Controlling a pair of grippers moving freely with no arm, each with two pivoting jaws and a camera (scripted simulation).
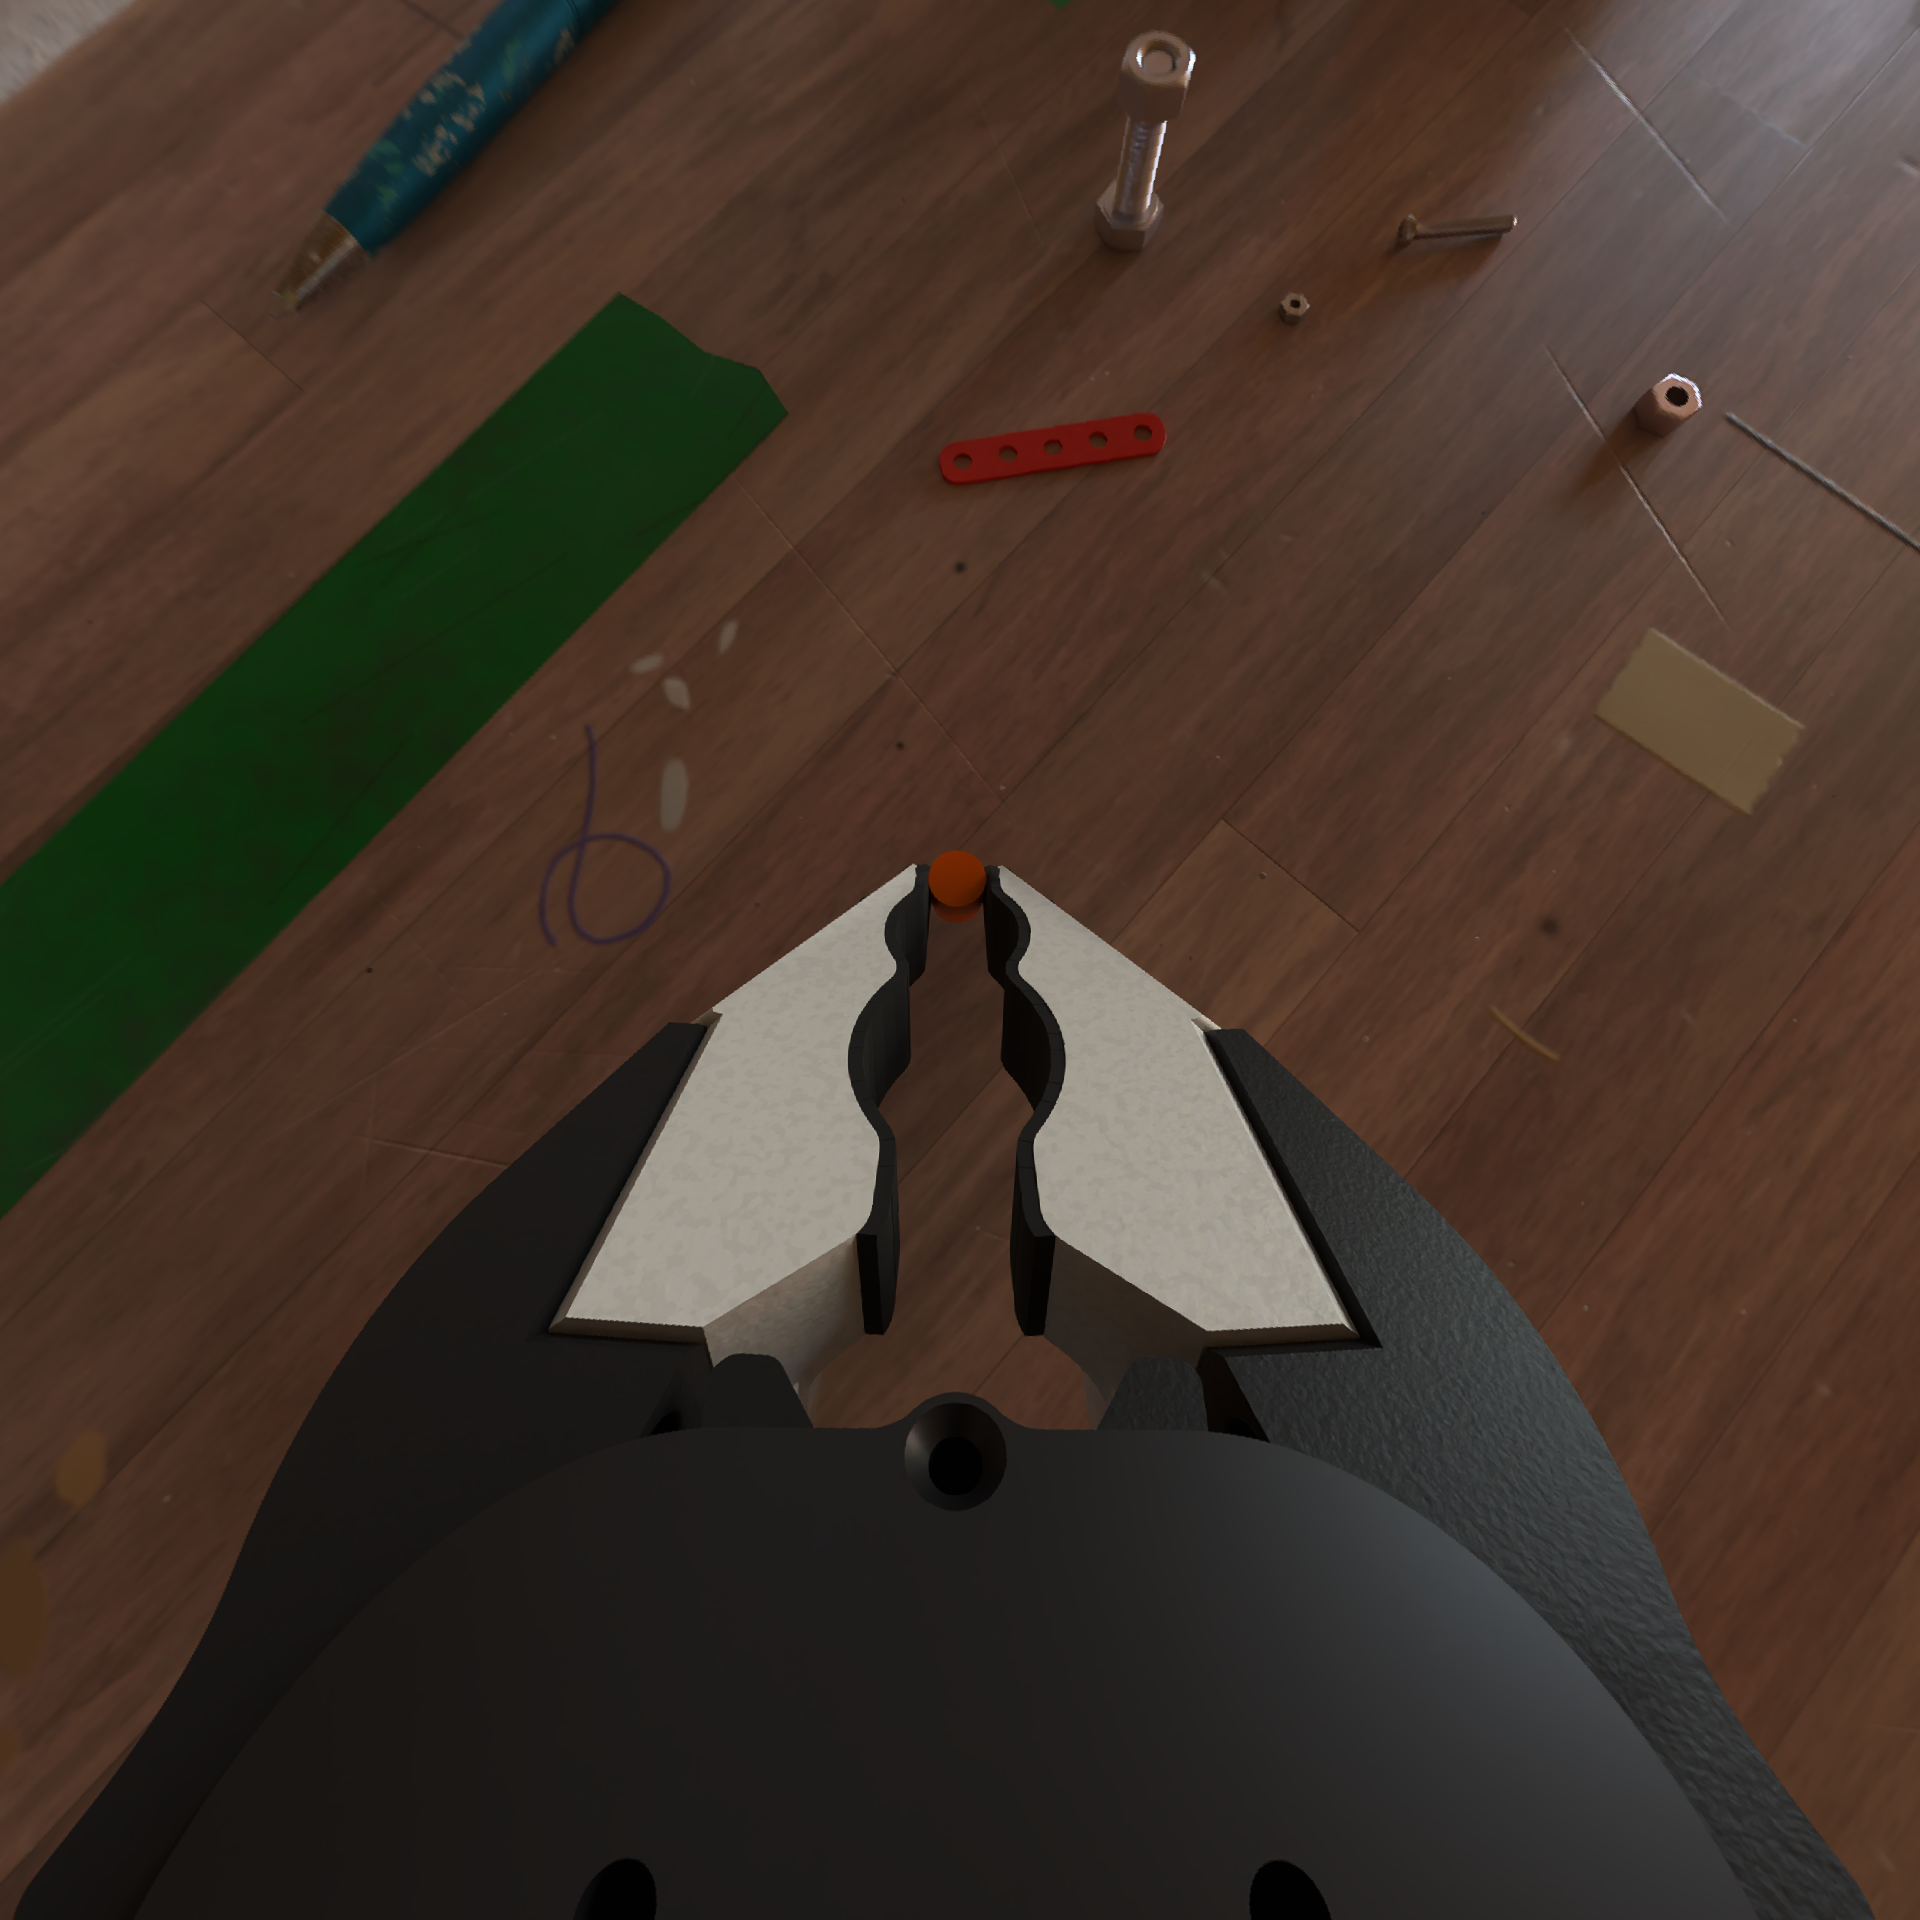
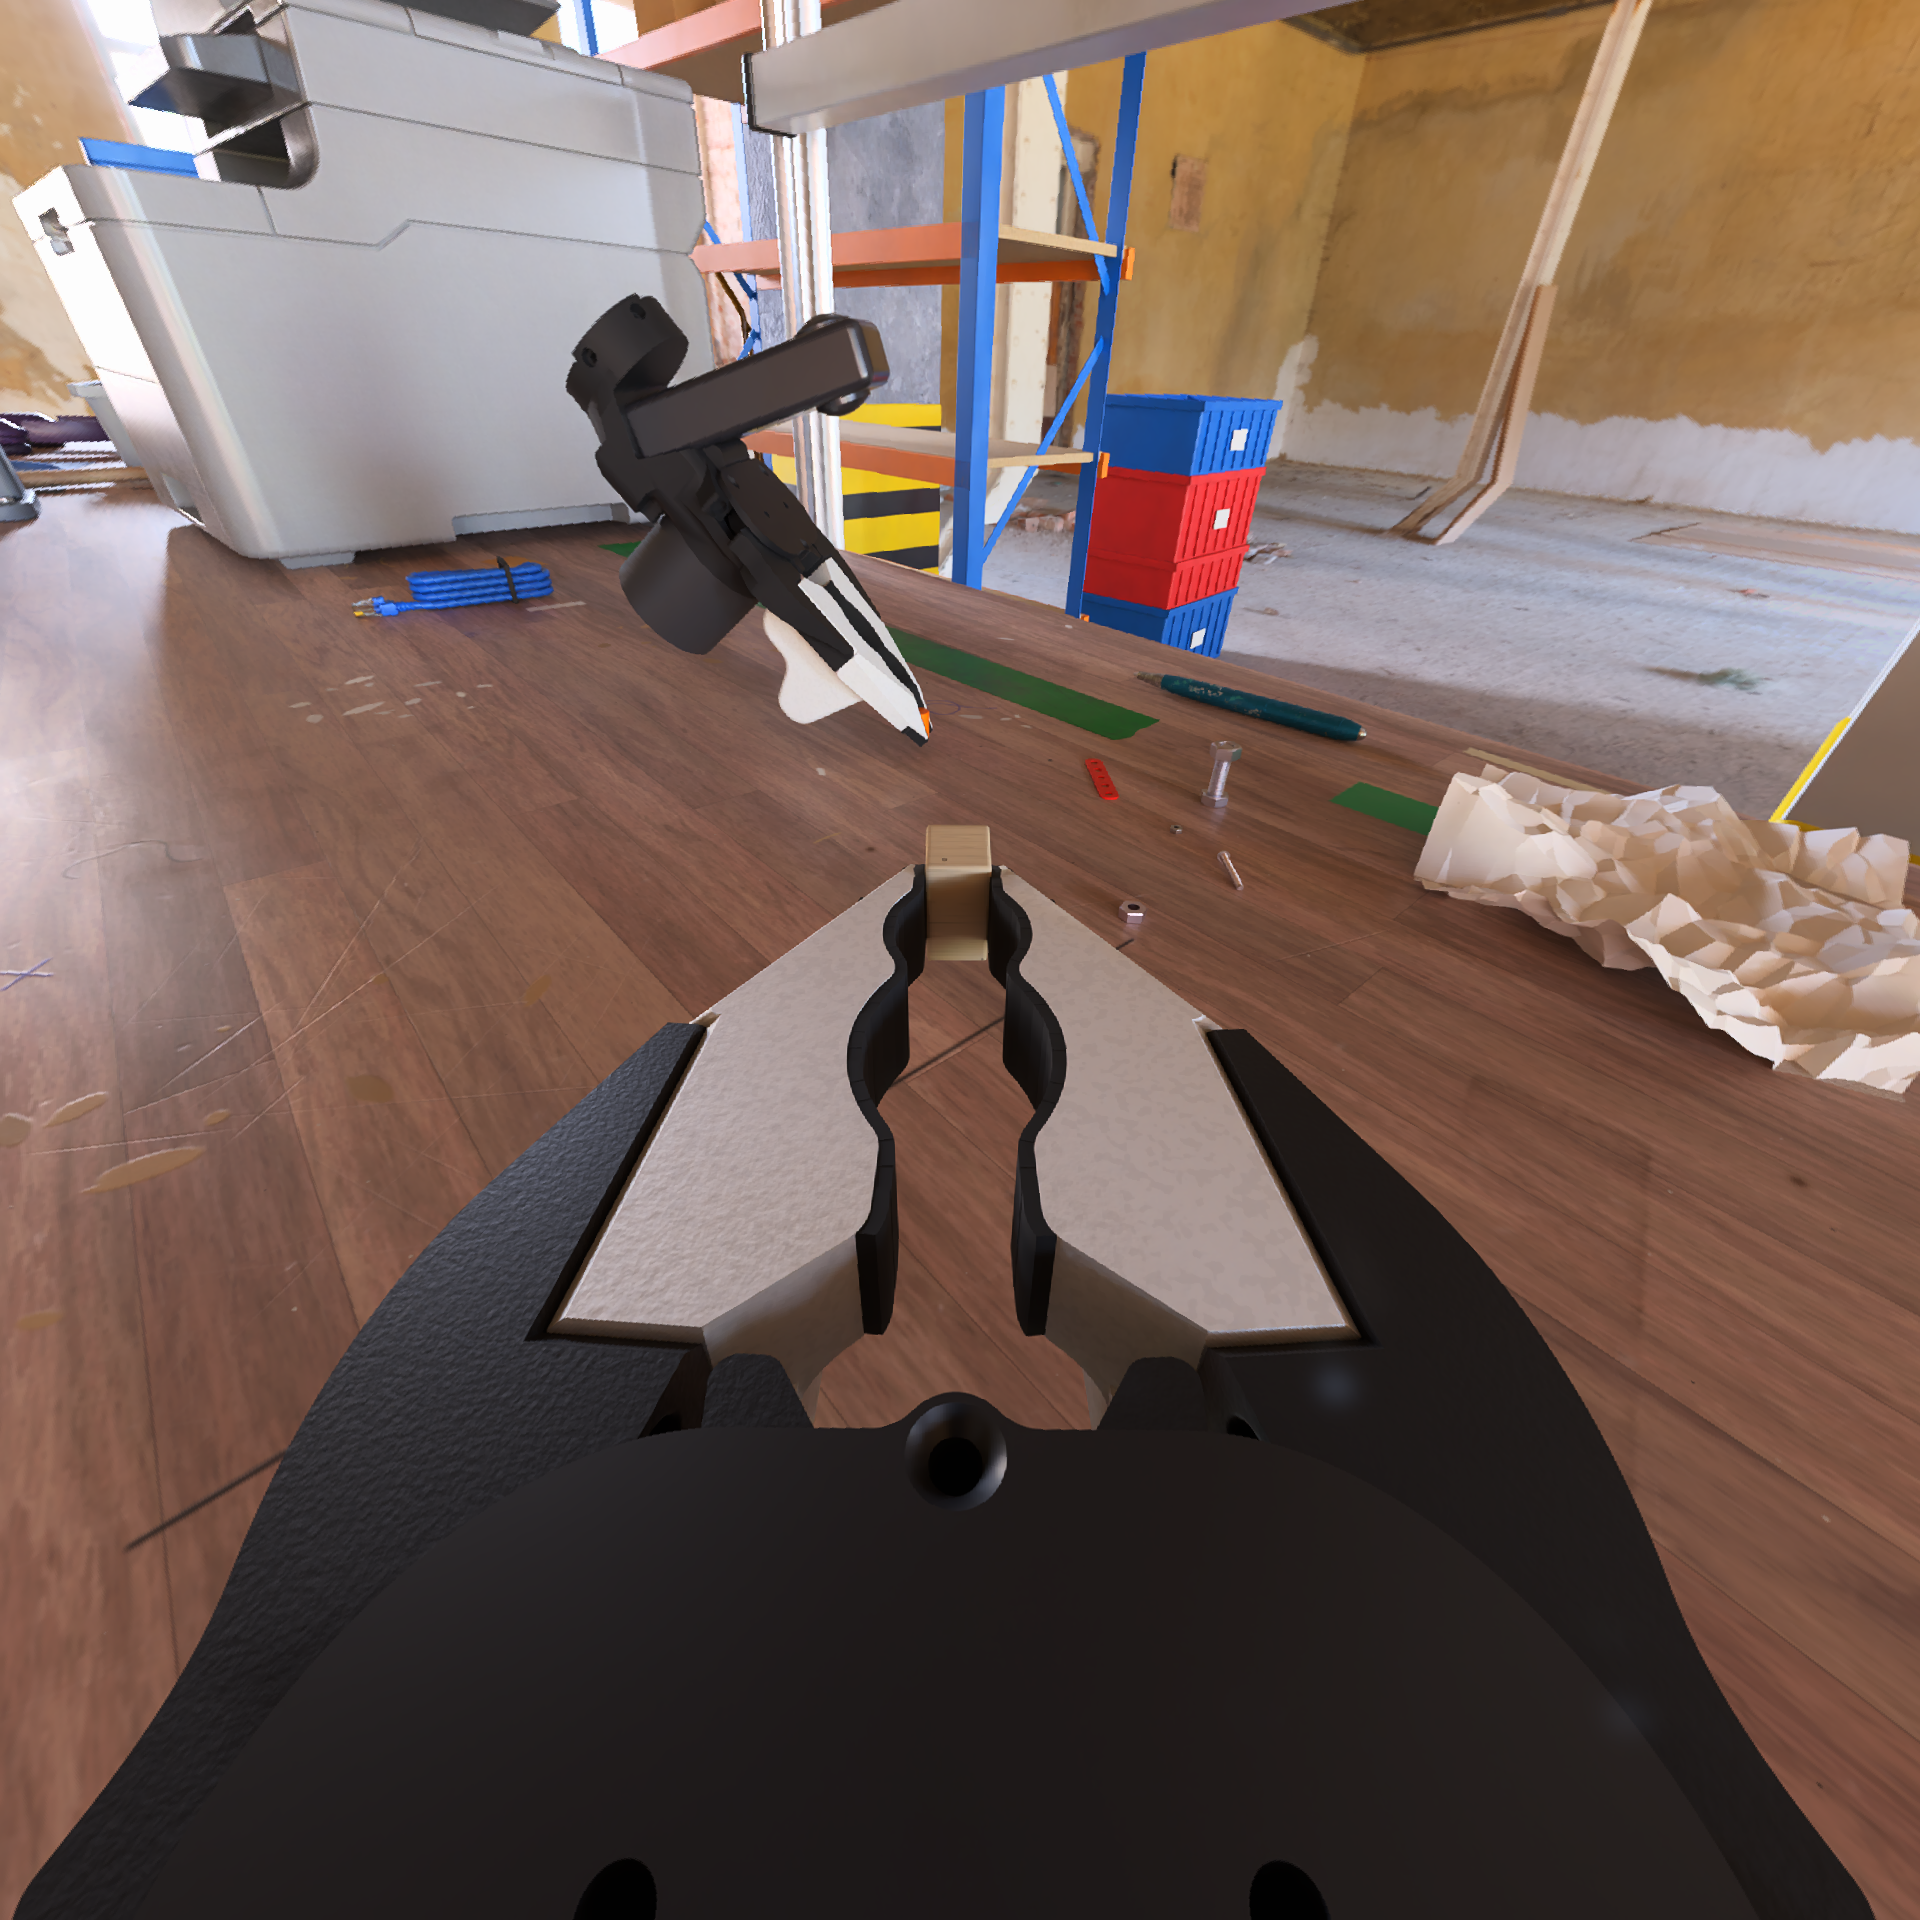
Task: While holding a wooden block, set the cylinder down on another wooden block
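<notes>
My left gripper [image 1: 956, 883] is shut on a small orange cylinder [image 1: 956, 876], seen end-on between its fingertips, above the wooden table. It also shows in the right wrist view [image 2: 920, 727], tilted down, with the orange cylinder [image 2: 924, 718] at its tip. My right gripper [image 2: 956, 894] is shut on a pale wooden block [image 2: 956, 883] held at its fingertips above the table. No other wooden block shows in either view.
In the left wrist view lie a green tape strip [image 1: 343, 707], a red perforated strip [image 1: 1051, 447], an upright bolt [image 1: 1143, 135], nuts [image 1: 1668, 400] and a blue pen [image 1: 447, 135]. In the right wrist view are crumpled paper [image 2: 1683, 914], a grey printer [image 2: 395, 281], a blue cable [image 2: 478, 587] and stacked crates [image 2: 1179, 520].
</notes>
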